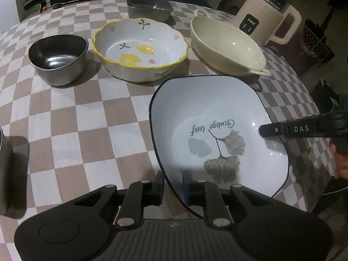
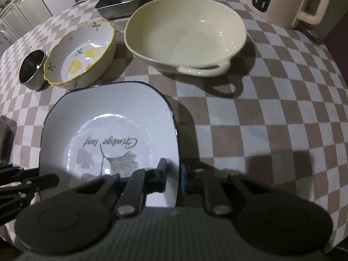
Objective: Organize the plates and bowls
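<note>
A white square plate (image 1: 217,108) with a dark blue rim and a ginkgo leaf print lies over the checked tablecloth (image 1: 87,119). My left gripper (image 1: 173,184) is shut on its near left rim, one finger above and one below. In the right wrist view, my right gripper (image 2: 174,177) is shut on the right rim of the same plate (image 2: 108,108). One right finger (image 1: 269,129) reaches in over the rim in the left wrist view. I cannot tell whether the plate rests on the cloth.
Behind the plate stand a steel bowl (image 1: 57,58), a flowered bowl with a yellow rim (image 1: 141,47) and a cream two-handled dish (image 1: 226,45). Further back are a square steel tray (image 1: 149,5) and a cream kettle (image 1: 265,15). A dark object (image 1: 6,174) sits at the left edge.
</note>
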### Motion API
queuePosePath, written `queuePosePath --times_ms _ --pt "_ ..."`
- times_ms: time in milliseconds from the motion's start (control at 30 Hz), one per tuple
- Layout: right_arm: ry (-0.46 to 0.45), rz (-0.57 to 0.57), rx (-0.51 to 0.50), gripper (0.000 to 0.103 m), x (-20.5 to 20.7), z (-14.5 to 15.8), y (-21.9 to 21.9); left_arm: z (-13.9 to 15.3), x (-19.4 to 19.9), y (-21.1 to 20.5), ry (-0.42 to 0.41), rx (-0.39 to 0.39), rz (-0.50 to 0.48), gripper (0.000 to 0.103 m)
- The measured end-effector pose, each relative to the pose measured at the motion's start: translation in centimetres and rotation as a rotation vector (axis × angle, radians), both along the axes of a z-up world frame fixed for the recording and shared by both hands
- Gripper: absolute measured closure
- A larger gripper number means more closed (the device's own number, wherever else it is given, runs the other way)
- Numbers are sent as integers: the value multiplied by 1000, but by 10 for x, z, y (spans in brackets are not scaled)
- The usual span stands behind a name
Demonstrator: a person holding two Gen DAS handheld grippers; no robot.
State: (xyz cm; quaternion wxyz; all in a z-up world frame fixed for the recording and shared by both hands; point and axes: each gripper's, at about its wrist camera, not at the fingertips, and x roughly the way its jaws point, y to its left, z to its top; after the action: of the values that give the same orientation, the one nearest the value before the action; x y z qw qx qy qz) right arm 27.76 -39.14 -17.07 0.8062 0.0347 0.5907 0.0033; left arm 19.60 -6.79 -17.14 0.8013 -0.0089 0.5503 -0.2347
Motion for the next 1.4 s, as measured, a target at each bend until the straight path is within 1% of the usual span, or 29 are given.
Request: queuePosePath --times_ms 167,467,533,833,1100,1200,1267,1300,1333,1367,1400 --pt "3 10 13 87 -4 1 1 0 1 3 7 3 4 83" --pt "-3 16 3 87 -3 0 3 1 3 2 13 6 1 83" --pt "-9 27 -4 86 -5 -1 4 1 3 2 16 10 3 82" --pt "-30 50 -6 86 -11 0 5 1 9 3 32 17 67 81" --pt "-43 68 -4 86 -17 4 6 3 12 -1 13 52 95 81" --pt "-48 66 9 86 -19 5 3 7 11 -1 -23 69 100 82" --pt "-47 67 22 81 -21 7 2 11 12 1 -38 69 109 80" --pt "-48 64 30 79 -22 8 1 14 12 3 -42 66 117 76" --pt "-54 59 38 75 -23 10 0 16 13 5 -48 61 127 70" --pt "-63 51 44 69 -24 12 0 19 14 6 -57 55 137 68" --pt "-76 41 50 65 -25 15 -2 22 14 7 -67 51 144 61"
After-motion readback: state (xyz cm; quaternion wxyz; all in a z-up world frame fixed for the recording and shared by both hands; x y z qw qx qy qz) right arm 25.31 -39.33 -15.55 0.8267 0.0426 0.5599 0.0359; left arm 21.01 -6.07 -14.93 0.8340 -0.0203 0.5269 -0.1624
